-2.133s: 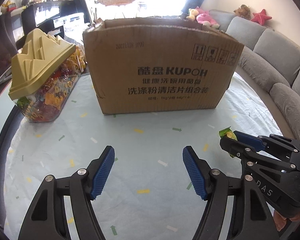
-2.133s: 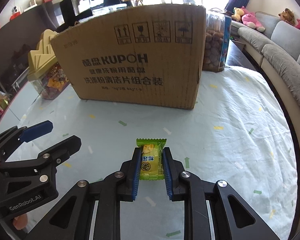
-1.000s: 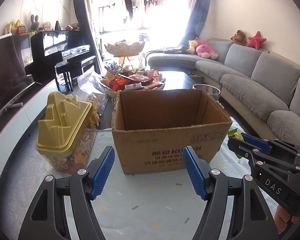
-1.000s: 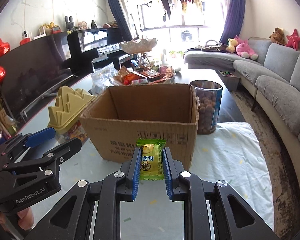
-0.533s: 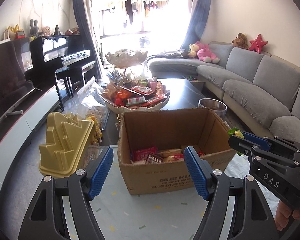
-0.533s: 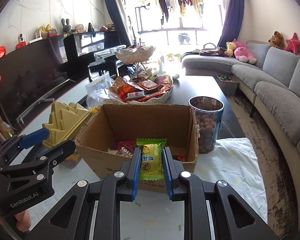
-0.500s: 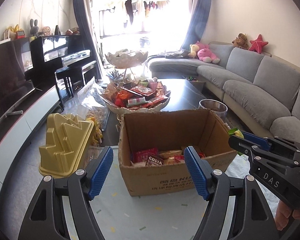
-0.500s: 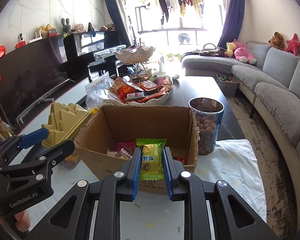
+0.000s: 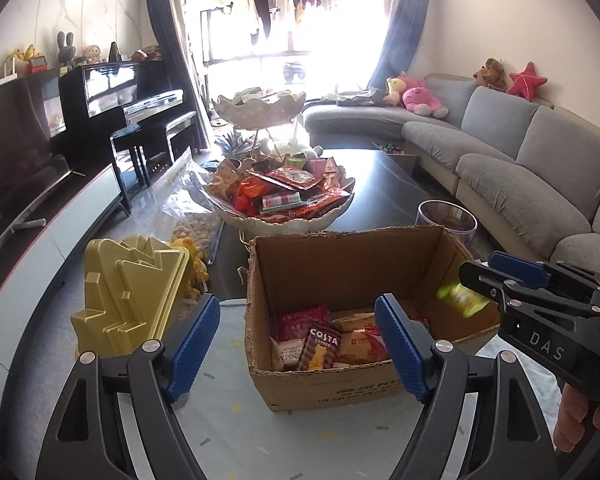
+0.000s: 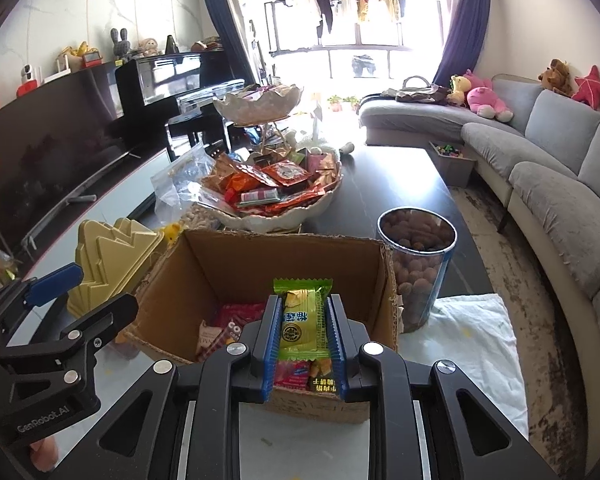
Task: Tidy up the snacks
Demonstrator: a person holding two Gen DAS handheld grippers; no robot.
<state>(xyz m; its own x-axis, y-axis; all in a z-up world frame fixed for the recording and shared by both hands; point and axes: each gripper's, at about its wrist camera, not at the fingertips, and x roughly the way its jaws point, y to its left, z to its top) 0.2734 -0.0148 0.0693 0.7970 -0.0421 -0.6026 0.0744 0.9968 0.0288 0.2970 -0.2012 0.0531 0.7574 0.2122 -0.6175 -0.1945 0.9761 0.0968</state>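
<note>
Right wrist view: the cardboard box [image 10: 284, 276] now lies open below the camera, where two seconds ago only its printed side showed; both tools have risen above its rim.
Table: pale cloth [image 10: 472, 320] under the box, a clear jar of brown nuts [image 10: 416, 264] just beside its right wall, a gold-lidded candy jar [image 9: 128, 284] to its left.
Box contents: packets already lie on the floor, a Costa sachet [image 9: 320, 346] among them, so sorting is part done.
Right gripper [image 10: 303, 334]: clamped narrow on the green-and-yellow snack packet [image 10: 302, 320], now held over the box's near half.
Left gripper [image 9: 296, 344]: jaws wide, nothing between them, hovering in front of the box.
Meaning: by my judgement, the carry is over and only the release remains.
</note>
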